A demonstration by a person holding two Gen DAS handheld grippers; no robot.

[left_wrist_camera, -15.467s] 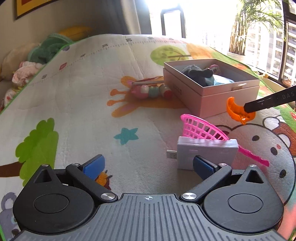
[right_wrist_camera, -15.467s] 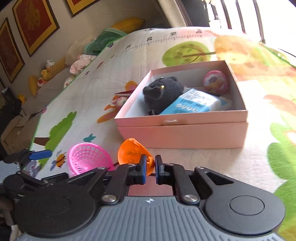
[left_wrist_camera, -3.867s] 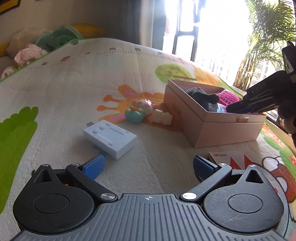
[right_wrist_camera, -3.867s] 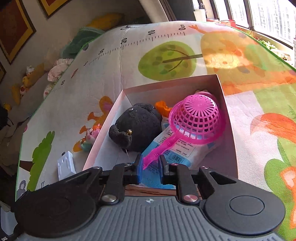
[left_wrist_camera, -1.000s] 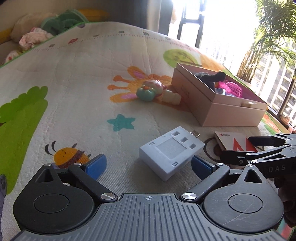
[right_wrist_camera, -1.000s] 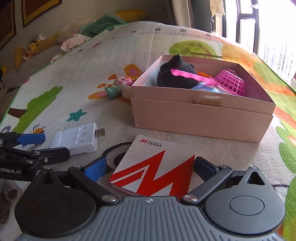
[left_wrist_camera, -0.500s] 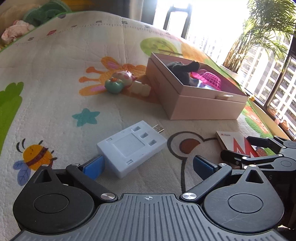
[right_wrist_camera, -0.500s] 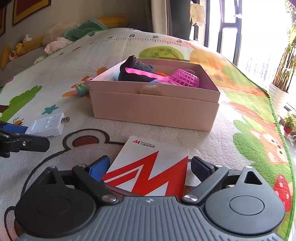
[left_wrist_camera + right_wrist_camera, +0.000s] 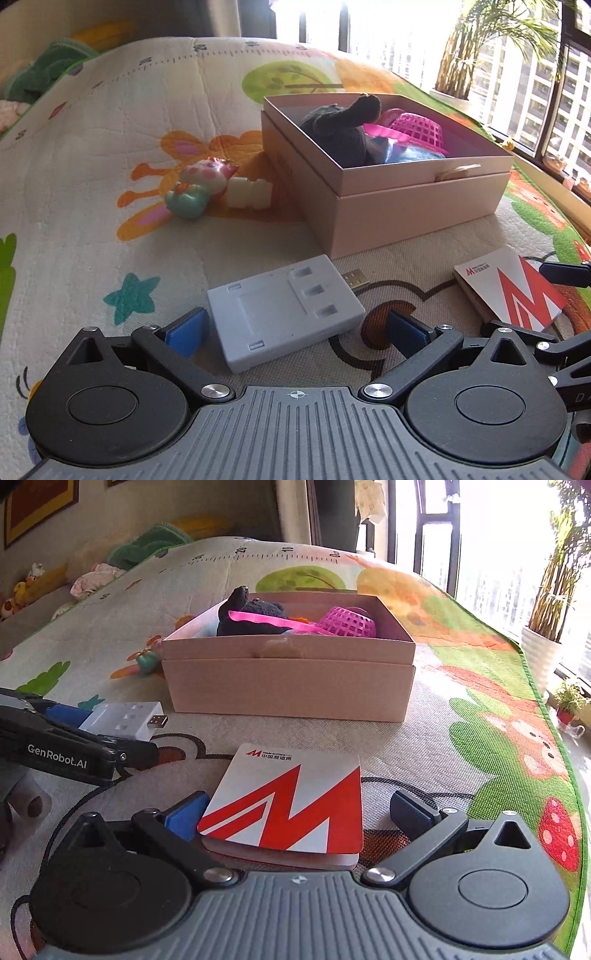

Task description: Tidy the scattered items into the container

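Left wrist view: left hand-held gripper (image 9: 293,328) spread apart around grey USB adapter (image 9: 282,311) on play mat (image 9: 92,229), plug end pointing toward pink box (image 9: 384,195), long axis diagonal. Pig toy (image 9: 197,184) lies beside the box. Right hand-held gripper (image 9: 295,812) spread apart around red-white booklet (image 9: 291,797), flat, spine toward camera.

Cartoon play mat (image 9: 461,738), sunlit windows (image 9: 491,546), potted palm (image 9: 491,44), framed pictures (image 9: 37,506)
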